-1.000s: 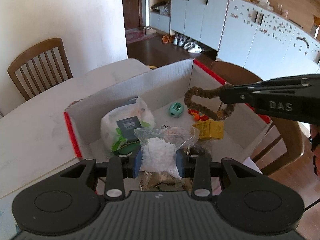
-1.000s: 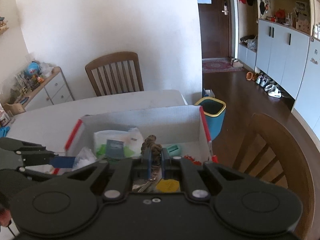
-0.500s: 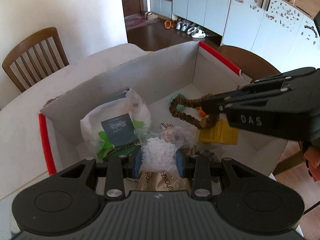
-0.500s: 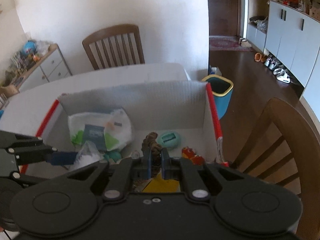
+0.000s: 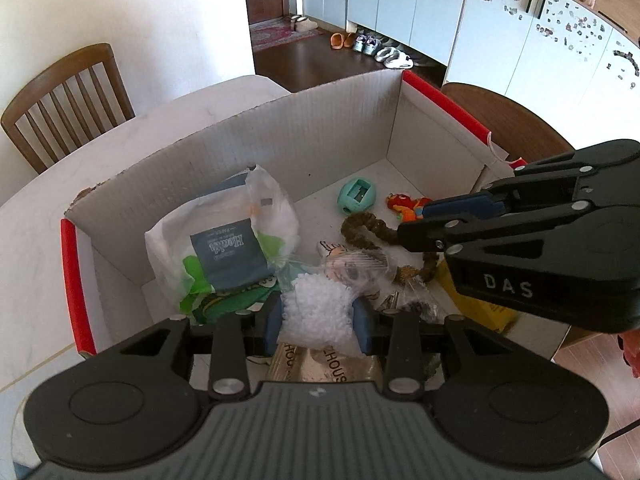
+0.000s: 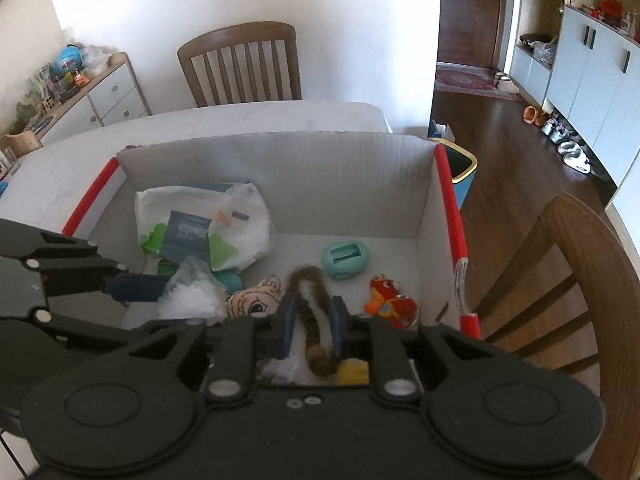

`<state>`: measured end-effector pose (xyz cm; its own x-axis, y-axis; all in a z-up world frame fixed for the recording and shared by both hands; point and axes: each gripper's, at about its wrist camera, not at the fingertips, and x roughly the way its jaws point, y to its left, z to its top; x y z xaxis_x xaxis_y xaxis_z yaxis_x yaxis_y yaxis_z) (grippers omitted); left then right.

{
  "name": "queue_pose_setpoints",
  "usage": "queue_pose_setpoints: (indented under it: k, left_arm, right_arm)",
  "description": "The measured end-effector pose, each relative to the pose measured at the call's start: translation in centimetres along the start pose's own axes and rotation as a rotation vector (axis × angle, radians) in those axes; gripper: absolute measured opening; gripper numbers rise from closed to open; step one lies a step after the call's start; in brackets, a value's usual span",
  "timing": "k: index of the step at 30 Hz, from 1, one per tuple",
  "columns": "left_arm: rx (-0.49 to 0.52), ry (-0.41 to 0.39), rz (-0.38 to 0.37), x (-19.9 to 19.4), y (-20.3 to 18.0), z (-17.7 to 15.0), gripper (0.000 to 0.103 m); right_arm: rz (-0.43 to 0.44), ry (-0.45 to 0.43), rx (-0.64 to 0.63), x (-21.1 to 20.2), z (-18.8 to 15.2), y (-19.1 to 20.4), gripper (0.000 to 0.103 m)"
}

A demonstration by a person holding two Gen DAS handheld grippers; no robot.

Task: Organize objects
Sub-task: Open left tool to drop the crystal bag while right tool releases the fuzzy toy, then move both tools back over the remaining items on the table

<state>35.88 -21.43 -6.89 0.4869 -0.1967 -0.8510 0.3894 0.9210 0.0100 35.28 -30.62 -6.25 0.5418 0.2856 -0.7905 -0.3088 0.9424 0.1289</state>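
Observation:
A cardboard box [image 5: 320,136] with red edges stands on the white table. My left gripper [image 5: 316,316] is shut on a clear bag of white pellets [image 5: 316,308] and holds it just over the box's near side. My right gripper [image 6: 310,320] has opened; the brown braided loop [image 6: 308,304] lies loosely between its fingers, low in the box. In the left wrist view the loop [image 5: 360,232] rests on the box floor beside the right gripper [image 5: 416,224]. The pellet bag also shows in the right wrist view [image 6: 192,296].
Inside the box lie a white plastic bag with a dark label [image 5: 224,240], a teal oval case [image 6: 346,260], a red-orange toy [image 6: 390,302], a doll face [image 6: 256,300] and a yellow packet [image 5: 480,308]. Wooden chairs [image 6: 244,64] stand around the table. A blue bin [image 6: 462,176] stands beyond.
Both grippers have moved down into the box. The right gripper's fingers have spread apart and the braided loop has dropped to the box floor. The left gripper still holds the pellet bag.

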Motion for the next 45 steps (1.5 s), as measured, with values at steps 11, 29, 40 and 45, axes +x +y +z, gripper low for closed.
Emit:
queue_pose_setpoints:
  k: [11,29,40,45]
  left_arm:
    - [-0.002,-0.062,0.016,-2.2,-0.1,-0.4,0.059]
    - [-0.029,-0.174,0.032,-8.7,-0.3,-2.5,0.069]
    - [-0.074,-0.224,0.038,-12.7,1.3,-5.4,0.082]
    - [-0.082,-0.241,0.05,-14.2,2.5,-7.0,0.084]
  right_arm:
    - [0.033,-0.056,0.025,-2.8,-0.3,-0.2,0.029]
    - [0.072,-0.157,0.015,-8.4,-1.8,1.2,0.053]
    - [0.08,-0.215,0.007,-11.6,-2.9,3.8,0.078]
    - [0.088,-0.223,0.019,-12.4,-3.6,5.5,0.085]
